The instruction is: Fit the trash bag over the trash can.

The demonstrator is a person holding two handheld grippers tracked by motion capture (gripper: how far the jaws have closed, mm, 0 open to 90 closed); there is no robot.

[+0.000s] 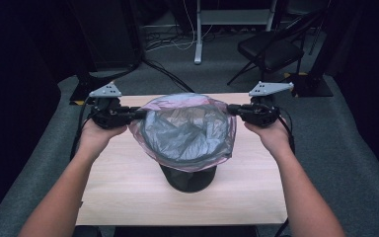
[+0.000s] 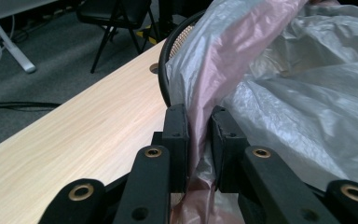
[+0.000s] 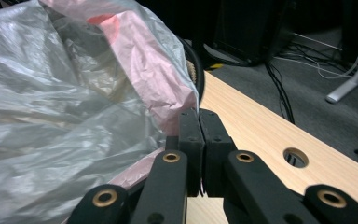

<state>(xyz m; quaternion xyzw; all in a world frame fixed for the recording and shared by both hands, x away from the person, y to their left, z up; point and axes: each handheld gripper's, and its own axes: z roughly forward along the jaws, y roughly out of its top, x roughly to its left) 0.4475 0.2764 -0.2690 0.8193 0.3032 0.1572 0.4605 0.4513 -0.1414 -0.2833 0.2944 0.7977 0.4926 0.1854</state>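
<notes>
a pink bin liner (image 1: pixel 186 129) is stretched over the mouth of a black bin (image 1: pixel 187 178) at the middle of the bench (image 1: pixel 128 197). the left claw (image 1: pixel 139 114) pinches its left hem with the jaws a film's width apart, the right claw (image 1: pixel 231 109) is clamped on the right hem, and the rim lies just below both.

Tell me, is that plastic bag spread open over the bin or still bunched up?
Spread open. The plastic bag has its mouth stretched wide over the black bin, with a pink edge draped outside the rim and grey film sagging inside.
</notes>
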